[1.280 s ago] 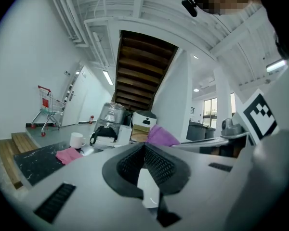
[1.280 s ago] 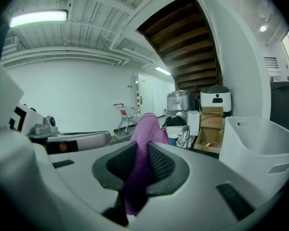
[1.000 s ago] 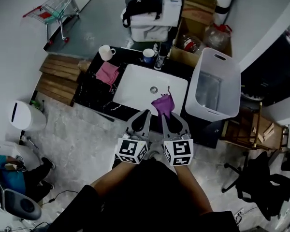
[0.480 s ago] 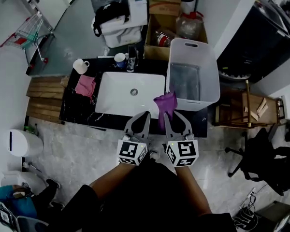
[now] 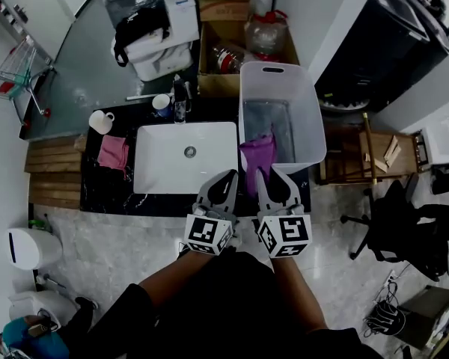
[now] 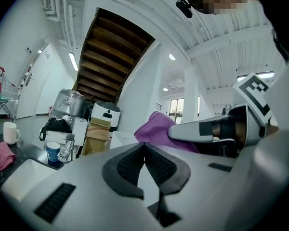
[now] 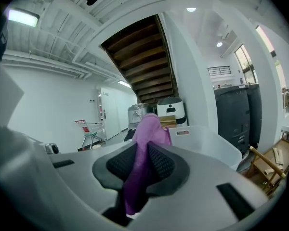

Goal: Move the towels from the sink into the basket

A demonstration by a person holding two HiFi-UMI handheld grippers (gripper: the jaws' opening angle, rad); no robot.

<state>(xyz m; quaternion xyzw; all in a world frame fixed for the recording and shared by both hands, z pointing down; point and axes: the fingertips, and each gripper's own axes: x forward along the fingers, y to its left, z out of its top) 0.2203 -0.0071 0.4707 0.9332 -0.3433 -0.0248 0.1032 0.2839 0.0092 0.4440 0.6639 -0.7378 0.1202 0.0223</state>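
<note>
My right gripper (image 5: 260, 175) (image 7: 140, 163) is shut on a purple towel (image 5: 258, 155) (image 7: 145, 143), which hangs over the near rim of the white basket (image 5: 277, 114) (image 7: 207, 141). The cloth runs up between the pads and flops above them. My left gripper (image 5: 226, 179) (image 6: 144, 165) hangs beside it, jaws shut with nothing between them, over the counter's front edge by the white sink (image 5: 185, 157). The sink basin shows no cloth inside. From the left gripper view the purple towel (image 6: 156, 129) shows at the right gripper's tip. A pink towel (image 5: 114, 152) (image 6: 0, 155) lies on the dark counter left of the sink.
A white mug (image 5: 101, 120) and a blue cup (image 5: 162, 105) stand on the counter (image 5: 105, 185) behind the sink, beside the tap (image 5: 181, 99). Cardboard boxes (image 5: 224, 51) sit behind the basket. A wooden stool (image 5: 355, 152) and an office chair (image 5: 404, 226) stand to the right.
Both grippers moved right from above the sink toward the basket, the right one carrying the purple towel. The towel now hangs over the basket's near rim.
</note>
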